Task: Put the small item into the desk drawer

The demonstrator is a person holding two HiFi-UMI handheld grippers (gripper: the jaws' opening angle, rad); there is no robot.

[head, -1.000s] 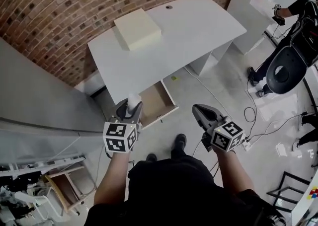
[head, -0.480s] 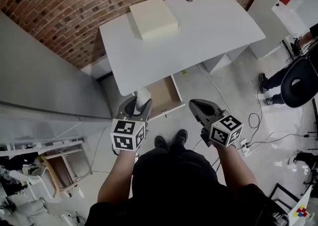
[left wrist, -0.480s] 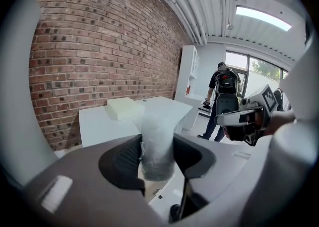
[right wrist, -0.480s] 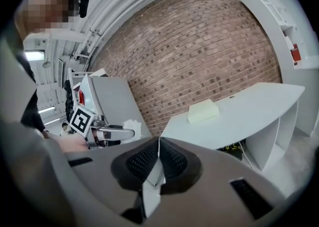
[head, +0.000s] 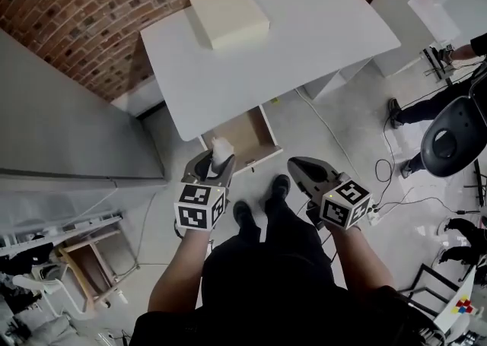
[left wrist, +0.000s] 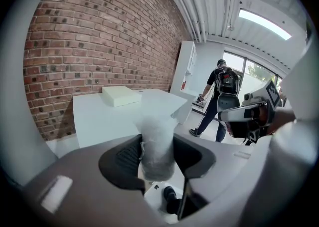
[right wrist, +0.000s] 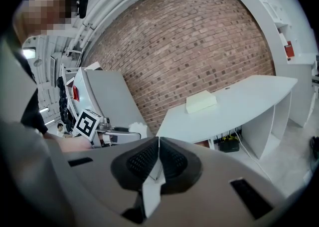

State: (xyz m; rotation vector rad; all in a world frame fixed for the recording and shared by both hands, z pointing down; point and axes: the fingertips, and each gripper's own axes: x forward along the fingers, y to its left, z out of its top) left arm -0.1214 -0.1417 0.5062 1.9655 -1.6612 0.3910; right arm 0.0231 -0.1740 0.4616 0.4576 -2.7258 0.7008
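Item (head: pixel 221 147) clamped in left gripper (head: pixel 214 163) jaws, held in air near front edge of open drawer (head: pixel 247 138) under desk (head: pixel 304 40), not in it. Right gripper (head: pixel 299 165) jaws pressed together, empty. I judge pick done, drawer ready. Left to do: carry over drawer, lower, release.

Bright, even indoor light. A long white ceiling light panel (left wrist: pixel 264 24) glows overexposed in the left gripper view. The white table (head: pixel 304 40) throws a soft shadow on the red brick wall (head: pixel 76 17). Both gripper views bulge, with black corners and blurred near jaws.
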